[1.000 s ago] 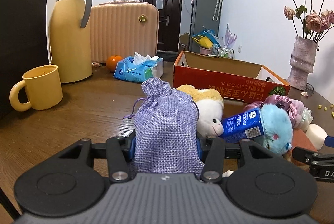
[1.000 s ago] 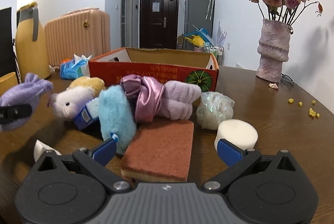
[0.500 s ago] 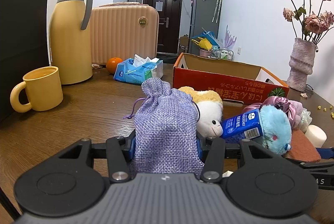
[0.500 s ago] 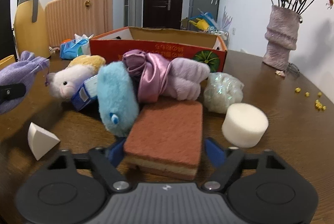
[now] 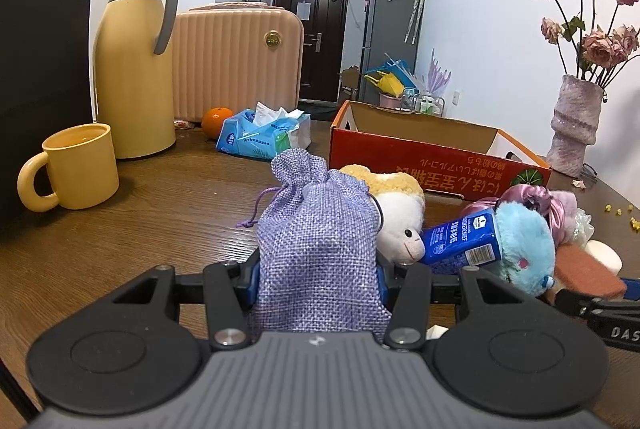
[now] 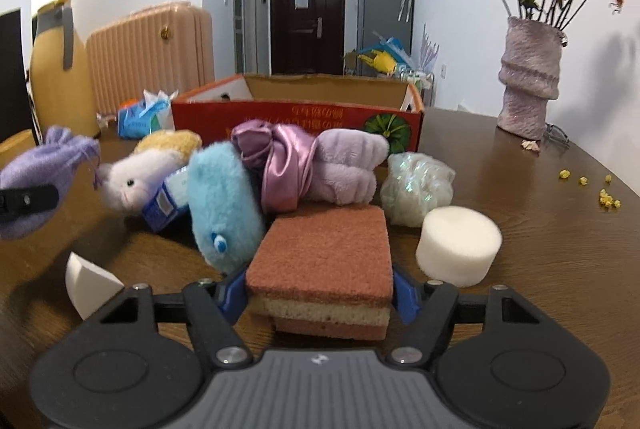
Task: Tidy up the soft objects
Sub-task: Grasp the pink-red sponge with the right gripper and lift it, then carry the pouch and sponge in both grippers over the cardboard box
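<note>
Closed further just now, right hand-held gripper, pads pinching the rust-coloured sponge on the worktop. Left hand-held gripper clamped on lavender drawstring pouch. Red cardboard box behind, contents hidden.

one purple drawstring pouch, two plush toys, one layered sponge, one white foam cylinder, one white foam wedge, one cardboard box, one yellow mug, one thermos jug
</note>
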`<state>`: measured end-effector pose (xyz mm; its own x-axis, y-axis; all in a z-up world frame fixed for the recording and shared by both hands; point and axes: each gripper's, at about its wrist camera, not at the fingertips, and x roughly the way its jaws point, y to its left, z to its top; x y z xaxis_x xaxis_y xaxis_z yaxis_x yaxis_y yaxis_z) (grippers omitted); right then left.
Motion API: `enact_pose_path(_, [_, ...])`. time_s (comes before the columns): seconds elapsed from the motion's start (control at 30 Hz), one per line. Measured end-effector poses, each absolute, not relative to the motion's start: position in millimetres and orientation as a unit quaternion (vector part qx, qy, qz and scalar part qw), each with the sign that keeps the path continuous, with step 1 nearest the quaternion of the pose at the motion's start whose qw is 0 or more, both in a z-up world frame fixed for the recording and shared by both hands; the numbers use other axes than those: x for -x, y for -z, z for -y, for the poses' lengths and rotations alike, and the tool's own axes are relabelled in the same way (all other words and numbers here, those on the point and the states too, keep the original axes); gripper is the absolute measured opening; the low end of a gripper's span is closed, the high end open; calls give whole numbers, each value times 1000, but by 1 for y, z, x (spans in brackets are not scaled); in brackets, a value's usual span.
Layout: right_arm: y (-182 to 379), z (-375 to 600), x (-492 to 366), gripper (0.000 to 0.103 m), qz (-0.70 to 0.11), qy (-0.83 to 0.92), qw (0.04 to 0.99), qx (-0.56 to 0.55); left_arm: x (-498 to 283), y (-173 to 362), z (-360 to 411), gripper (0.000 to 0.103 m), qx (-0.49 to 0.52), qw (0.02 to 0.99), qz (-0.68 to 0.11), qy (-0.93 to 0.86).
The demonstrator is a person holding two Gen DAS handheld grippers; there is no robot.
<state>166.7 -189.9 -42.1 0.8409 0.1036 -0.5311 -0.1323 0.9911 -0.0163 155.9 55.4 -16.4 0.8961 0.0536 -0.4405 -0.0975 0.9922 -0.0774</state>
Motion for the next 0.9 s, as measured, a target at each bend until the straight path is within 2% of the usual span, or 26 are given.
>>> enact_pose_path(0.43, [20,201,-122,69,-153,-57,986,23,-151,16,-57,50,52,974,-218,-35])
enact_pose_path(0.9, [0,200,-120,69,-114,-58,991,35,-146,4,-55,50,45,978,-199,-39])
